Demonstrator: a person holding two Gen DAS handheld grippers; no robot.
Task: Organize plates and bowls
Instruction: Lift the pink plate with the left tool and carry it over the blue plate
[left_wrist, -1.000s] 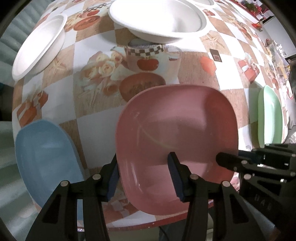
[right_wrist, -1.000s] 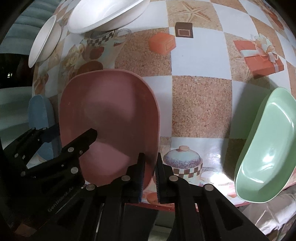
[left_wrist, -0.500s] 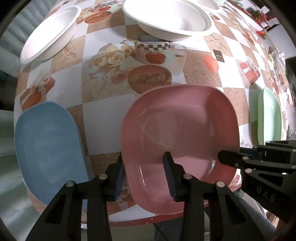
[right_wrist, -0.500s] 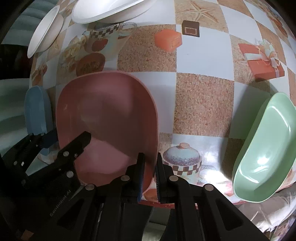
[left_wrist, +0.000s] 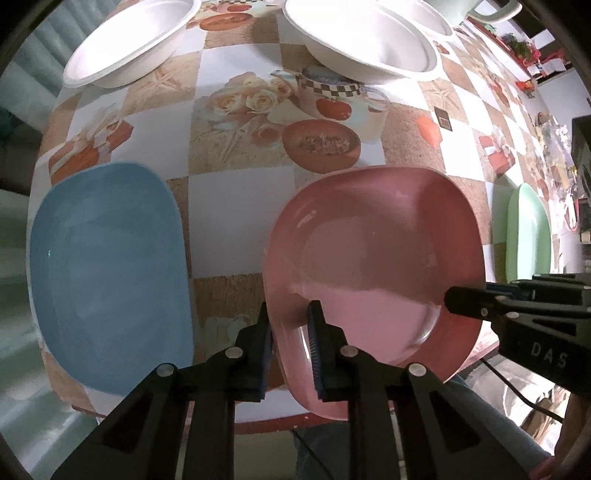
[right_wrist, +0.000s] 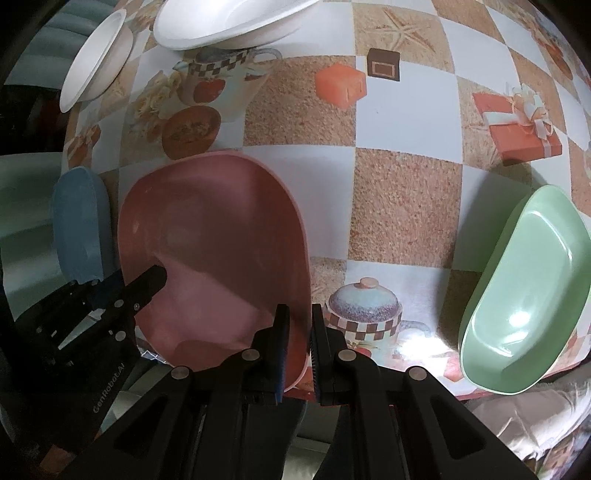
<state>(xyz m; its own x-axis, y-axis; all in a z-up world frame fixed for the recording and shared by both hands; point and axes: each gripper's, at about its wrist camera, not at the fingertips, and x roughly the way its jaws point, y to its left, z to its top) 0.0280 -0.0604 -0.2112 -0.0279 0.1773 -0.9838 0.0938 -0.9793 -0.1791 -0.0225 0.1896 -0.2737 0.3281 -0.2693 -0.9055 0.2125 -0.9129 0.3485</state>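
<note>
Closing in since a second ago, the left gripper (left_wrist: 290, 326) has narrowed its fingers around the near-left rim of the pink plate (left_wrist: 373, 254), one finger outside the rim and one inside over the well, pinching that edge. On the other side the right gripper (right_wrist: 297, 332) is clamped on the plate's near-right rim, fingers drawn close with the rim between them, same as before. So the pink plate is held at two edges at the front of the table (left_wrist: 240, 214), its near corner jutting past the table's red border. To its left lies the blue plate (left_wrist: 107, 273), apart from it, flat on the checkered cloth. Off to the right, the green plate (right_wrist: 528, 295) sits at the table's edge, well clear. Farther back, two white bowls: one at far left (left_wrist: 125, 40), another (left_wrist: 365, 44) behind the printed teapot picture.
</note>
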